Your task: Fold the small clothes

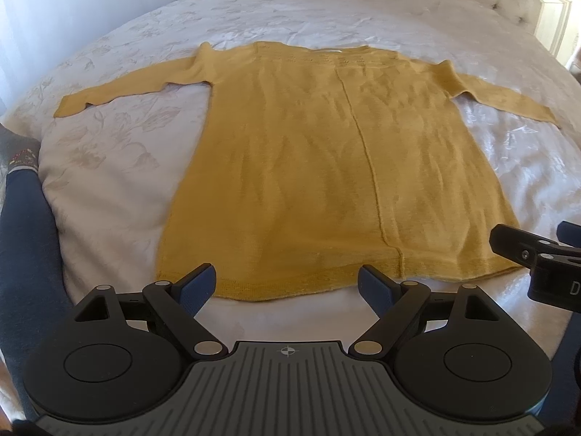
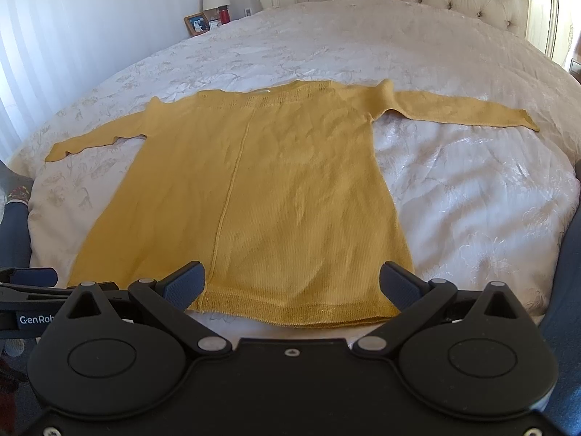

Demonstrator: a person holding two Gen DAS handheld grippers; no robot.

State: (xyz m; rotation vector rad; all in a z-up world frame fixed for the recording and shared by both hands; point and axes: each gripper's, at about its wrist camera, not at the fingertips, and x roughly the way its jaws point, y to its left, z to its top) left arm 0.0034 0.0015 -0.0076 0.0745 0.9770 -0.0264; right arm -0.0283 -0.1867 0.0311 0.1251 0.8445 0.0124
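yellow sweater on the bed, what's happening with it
A person holds a pair of tongs in each hand over a bed. The mustard-yellow knit sweater lies spread flat on the bedspread, both sleeves stretched out to the sides, hem nearest the cameras. The left tongs and the right tongs both hang open near the hem, gripping nothing. No fold has been made yet.

- At the left edge of the right wrist view, the black body of the left gripper [image 2: 29, 279] carries white lettering that reads "GenRob"; the rest of the word is hidden behind the nearer gripper.
- At the right edge of the left wrist view, the black body of the right gripper [image 1: 566, 239] shows a single white letter "D", cut off by the frame edge.
- Nothing else can be read.
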